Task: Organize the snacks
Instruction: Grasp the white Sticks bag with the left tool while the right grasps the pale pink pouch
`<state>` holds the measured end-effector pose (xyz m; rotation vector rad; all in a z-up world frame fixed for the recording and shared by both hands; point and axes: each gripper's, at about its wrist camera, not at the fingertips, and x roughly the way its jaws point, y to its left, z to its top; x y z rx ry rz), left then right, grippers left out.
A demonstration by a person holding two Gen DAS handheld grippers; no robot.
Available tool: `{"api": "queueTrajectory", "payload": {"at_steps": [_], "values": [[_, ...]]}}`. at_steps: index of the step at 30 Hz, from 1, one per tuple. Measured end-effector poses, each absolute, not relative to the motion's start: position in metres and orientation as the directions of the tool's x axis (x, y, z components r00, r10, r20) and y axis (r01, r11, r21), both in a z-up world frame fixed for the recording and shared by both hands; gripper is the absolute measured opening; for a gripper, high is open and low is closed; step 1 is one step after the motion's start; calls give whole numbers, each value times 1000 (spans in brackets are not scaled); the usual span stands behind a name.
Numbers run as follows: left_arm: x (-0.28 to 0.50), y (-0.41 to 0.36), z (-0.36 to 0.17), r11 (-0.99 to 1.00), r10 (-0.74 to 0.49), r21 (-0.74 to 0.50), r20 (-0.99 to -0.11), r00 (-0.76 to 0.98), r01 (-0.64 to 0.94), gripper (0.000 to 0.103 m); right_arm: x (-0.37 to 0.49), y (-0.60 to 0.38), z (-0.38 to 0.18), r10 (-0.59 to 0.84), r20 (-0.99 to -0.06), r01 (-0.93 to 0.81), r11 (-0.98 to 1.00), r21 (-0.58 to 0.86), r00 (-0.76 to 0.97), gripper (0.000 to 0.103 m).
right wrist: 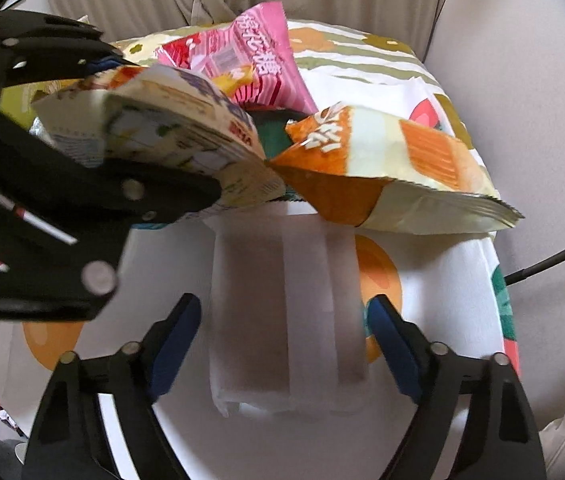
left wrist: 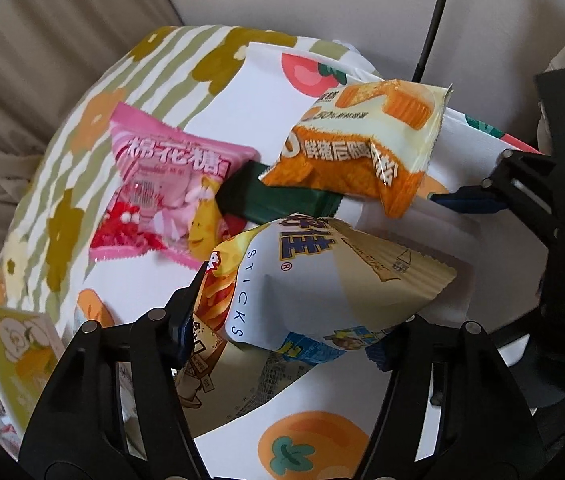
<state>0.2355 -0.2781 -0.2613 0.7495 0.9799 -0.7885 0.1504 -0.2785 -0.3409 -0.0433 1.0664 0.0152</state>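
Fruit-print cloth (right wrist: 422,360) — white packet (right wrist: 286,320) between right tongs (right wrist: 286,344), untouched.

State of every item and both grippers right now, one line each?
left gripper: shut on sticks packet
sticks packet: pinched, crumpled
right gripper: open, straddling white packet
white packet: flat on cloth, ungripped
orange packet: sealed, propped on green box
pink packet: sealed, lying on cloth

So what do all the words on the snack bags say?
"棉花糖" on the pink bag.
"STICKS" on the white and yellow bag, beside big blue letters ending in "佳".
"50" in a small line and "鲜猪后腿", partly creased, on the orange bag.
Small print on all three bags is too blurred to read.
The green box shows no words.
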Motion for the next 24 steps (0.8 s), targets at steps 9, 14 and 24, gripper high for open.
{"api": "queueTrajectory", "payload": {"at_steps": [9,14,24], "values": [[233,-261,-259,549,-215,177,-915,342,817,61,154,-285,-340,-9,-880,-17,1000,-19,476,60],[231,-248,-255,582,-203,172,-916,346,795,61,155,-285,-337,-2,-883,-10,1000,-8,470,59],[224,-217,-214,667,-205,187,-884,419,721,61,146,-276,-314,6,-884,-9,1000,2,467,58]]}}
